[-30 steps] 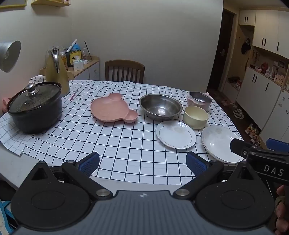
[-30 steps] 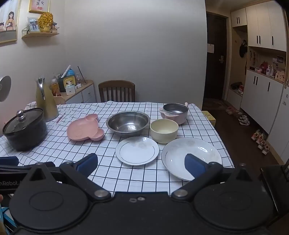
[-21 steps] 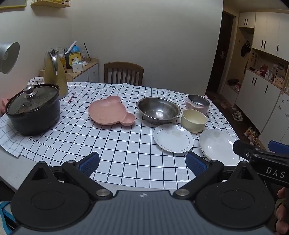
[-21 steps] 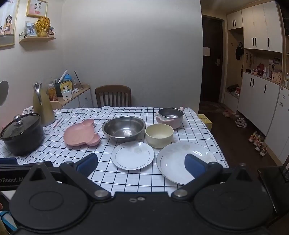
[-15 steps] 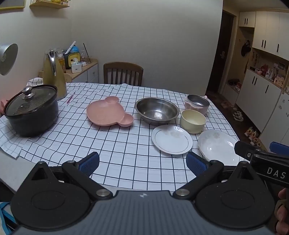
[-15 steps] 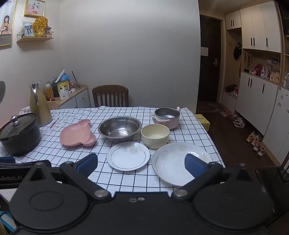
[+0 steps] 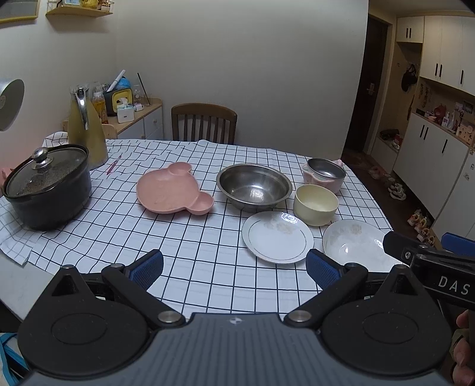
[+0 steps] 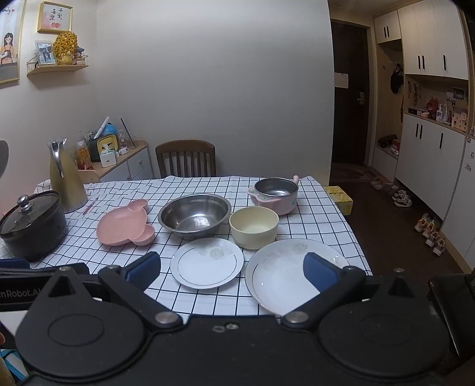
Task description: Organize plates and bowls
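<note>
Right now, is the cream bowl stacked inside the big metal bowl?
No, the cream bowl stands on the tablecloth to the right of the metal bowl, which looks empty.

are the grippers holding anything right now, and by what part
Nothing is held. The left gripper and the right gripper are both open, short of the plates.

Ahead of the hand-held gripper a plain pale wall (image 8: 207,89) closes the room. A wooden chair (image 8: 186,159) stands at the far edge of the table (image 8: 323,213), which is covered by a checked cloth. Far left, a low cabinet (image 8: 130,161) stands under a wall shelf (image 8: 56,69) and framed pictures (image 8: 55,17). To the right are a dark door (image 8: 348,95), white cupboards (image 8: 430,142) and dark floor (image 8: 383,225) with shoes (image 8: 402,198).
</note>
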Demonstrator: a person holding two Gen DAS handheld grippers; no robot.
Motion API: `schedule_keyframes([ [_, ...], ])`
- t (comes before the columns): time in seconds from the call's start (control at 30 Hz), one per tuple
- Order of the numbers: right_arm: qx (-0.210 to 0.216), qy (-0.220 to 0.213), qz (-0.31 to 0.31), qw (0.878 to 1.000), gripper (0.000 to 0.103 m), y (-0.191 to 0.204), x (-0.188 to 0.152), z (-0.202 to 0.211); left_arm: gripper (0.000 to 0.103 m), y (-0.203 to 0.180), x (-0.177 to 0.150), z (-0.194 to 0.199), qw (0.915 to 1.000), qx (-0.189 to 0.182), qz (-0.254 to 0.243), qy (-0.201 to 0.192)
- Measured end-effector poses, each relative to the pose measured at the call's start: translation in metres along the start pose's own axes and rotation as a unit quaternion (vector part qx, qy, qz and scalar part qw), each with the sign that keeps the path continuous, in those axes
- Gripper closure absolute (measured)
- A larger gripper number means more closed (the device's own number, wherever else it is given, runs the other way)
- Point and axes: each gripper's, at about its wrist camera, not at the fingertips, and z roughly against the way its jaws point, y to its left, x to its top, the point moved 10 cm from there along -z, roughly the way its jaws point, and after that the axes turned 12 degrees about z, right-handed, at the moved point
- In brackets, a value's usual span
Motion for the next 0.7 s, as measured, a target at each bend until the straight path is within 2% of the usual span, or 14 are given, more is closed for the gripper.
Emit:
schedule_keyframes([
  [0.7,-0.001,-0.011,0.01,1.0,0.0,-0.019,0.014,-0.005,0.0,-0.022,0.011,0.003,0.9997,-0.003,0.0,-0.023],
])
